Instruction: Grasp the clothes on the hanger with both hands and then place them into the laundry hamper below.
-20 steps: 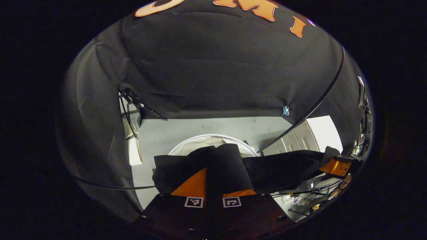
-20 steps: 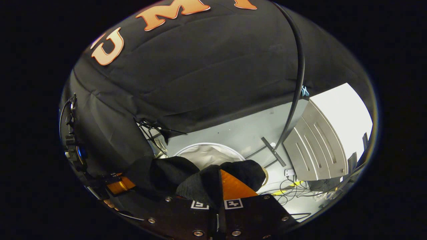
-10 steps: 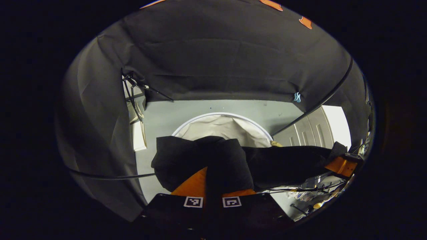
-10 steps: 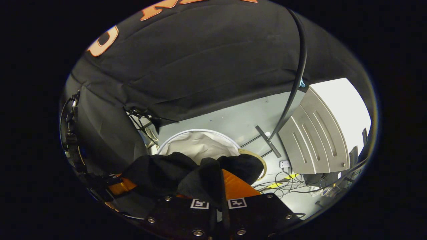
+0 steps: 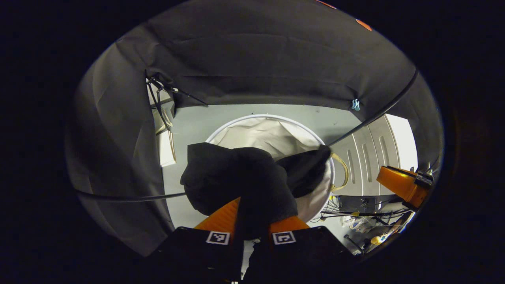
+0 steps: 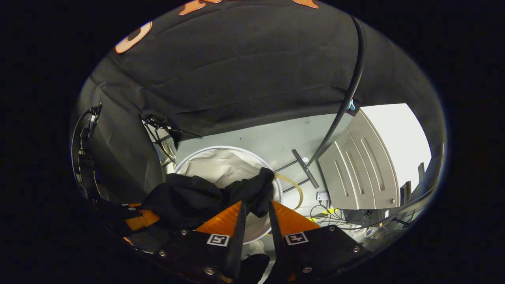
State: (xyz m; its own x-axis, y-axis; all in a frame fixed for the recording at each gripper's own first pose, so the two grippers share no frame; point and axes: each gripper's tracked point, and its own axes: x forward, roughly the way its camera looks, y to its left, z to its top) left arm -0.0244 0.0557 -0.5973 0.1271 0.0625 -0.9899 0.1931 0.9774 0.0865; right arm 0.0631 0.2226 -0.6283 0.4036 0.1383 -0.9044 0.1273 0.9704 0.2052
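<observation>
- The black garment [image 5: 236,177] hangs bunched over the mouth of the white laundry hamper [image 5: 272,136], one end draped on the hamper's right rim, the bulk hanging above the near-left part of the opening
- The left gripper [image 5: 252,221] has its fingers clamped on a fold of the garment, cloth filling the space between them
- The right gripper [image 6: 255,215] has its fingers apart with a clear gap; the cloth's tail lies just past the tips, and whether it touches them is hard to tell from this angle, though neither finger looks to be pressing on it
- Judged from this, the release over the hamper is under way: one side is free, the other is not yet let go
- To do it well, carry the left gripper further over the middle of the opening before parting its fingers, so the bulk drops inside rather than over the near rim
- A tan loop handle [image 5: 342,173] sits at the hamper's right side and might snag the draped end
- The black rack pole [image 6: 347,98] slants past the hamper toward the grey floor [image 6: 272,142], near the right gripper's way back
- Loose cables [image 6: 335,215] lie on the floor to the right, beside a grey ribbed panel [image 6: 355,173], well clear of the drop
</observation>
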